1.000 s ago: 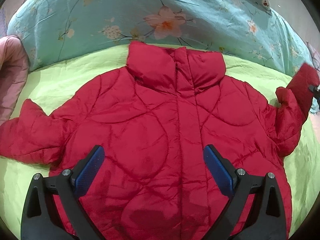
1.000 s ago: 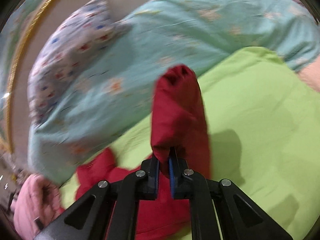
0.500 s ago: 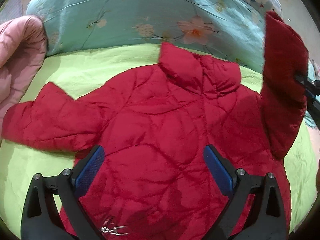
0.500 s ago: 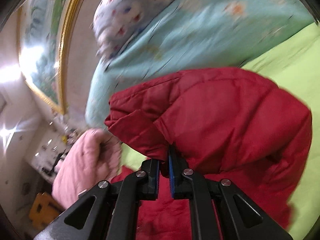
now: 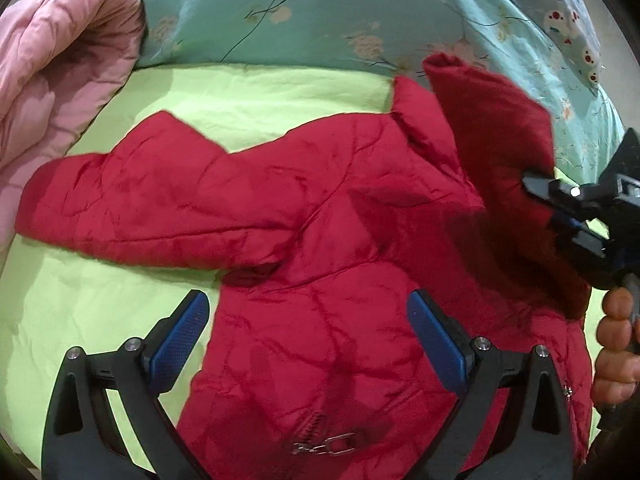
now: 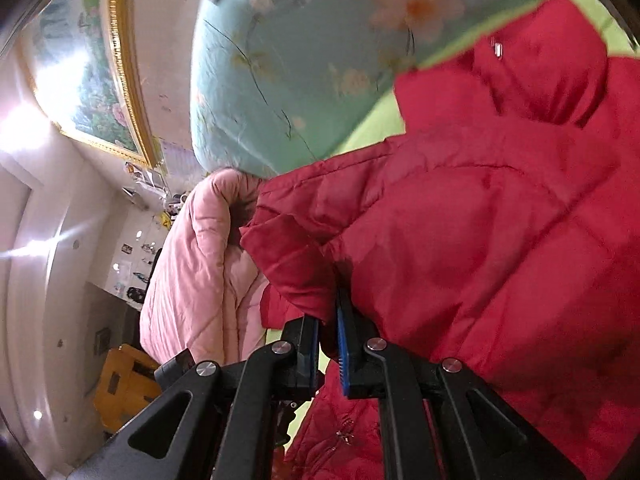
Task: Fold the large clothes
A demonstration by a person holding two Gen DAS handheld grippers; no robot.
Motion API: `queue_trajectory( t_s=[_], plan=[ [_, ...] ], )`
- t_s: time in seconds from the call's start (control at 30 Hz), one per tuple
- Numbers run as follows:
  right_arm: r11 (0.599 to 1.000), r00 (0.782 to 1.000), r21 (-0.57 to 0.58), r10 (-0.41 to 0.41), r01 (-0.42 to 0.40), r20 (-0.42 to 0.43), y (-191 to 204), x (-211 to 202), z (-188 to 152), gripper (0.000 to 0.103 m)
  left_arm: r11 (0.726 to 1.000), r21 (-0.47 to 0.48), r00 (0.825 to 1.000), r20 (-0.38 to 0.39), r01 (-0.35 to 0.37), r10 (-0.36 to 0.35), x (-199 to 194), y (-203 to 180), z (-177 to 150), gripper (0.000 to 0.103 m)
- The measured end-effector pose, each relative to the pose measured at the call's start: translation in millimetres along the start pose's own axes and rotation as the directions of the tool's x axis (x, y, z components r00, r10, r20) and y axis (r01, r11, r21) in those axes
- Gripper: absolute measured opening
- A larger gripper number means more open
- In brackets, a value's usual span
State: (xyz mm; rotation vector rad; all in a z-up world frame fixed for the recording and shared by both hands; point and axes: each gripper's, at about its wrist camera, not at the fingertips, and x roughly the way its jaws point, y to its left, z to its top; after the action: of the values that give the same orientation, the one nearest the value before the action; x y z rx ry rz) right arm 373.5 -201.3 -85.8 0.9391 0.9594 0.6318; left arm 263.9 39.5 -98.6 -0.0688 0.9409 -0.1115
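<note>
A red quilted jacket lies front up on a lime-green sheet, its left sleeve spread out flat. My left gripper is open and empty, hovering over the jacket's lower front. My right gripper is shut on the cuff of the jacket's right sleeve and holds it lifted over the jacket's chest. It also shows in the left wrist view, at the right, with the raised sleeve in its grip.
A teal floral duvet lies rolled behind the jacket. A pink quilted blanket is bunched at the left. A patterned pillow is at the far right. A framed painting hangs on the wall.
My right gripper has carried the right sleeve up and inward across the jacket's chest. My left gripper has shifted left over the jacket, still open.
</note>
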Motion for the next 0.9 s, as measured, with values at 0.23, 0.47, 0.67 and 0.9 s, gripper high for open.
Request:
queue_trajectory(
  t_s=[0.23,0.47,0.67,0.9],
  plan=[
    [0.997,0.995,-0.001,-0.072,0.072,-0.075,-13.2,29.1,-9.5,0.015,0.999,-0.039,1.0,-0.005,0.001,-0.001,3.1,16.4,-0.1,0.1],
    [0.998,0.993,0.01,-0.063,0.064,-0.095,-16.8,35.0,-11.7,0.051,0.999,-0.043,1.0,-0.002,0.011,-0.011,4.1,17.1,2.0,0.1],
    [0.998,0.998,-0.058,-0.037,0.035,-0.046,9.3,16.8,-5.7,0.057,0.998,-0.034,0.999,0.012,0.049,-0.049,-3.1,7.1,6.3,0.1],
    [0.935,0.929,-0.112,-0.31,0.337,0.203,2.7,-65.3,10.4,0.043,0.989,0.029,0.989,0.036,0.144,-0.145,-9.9,-35.2,22.4,0.1]
  ],
)
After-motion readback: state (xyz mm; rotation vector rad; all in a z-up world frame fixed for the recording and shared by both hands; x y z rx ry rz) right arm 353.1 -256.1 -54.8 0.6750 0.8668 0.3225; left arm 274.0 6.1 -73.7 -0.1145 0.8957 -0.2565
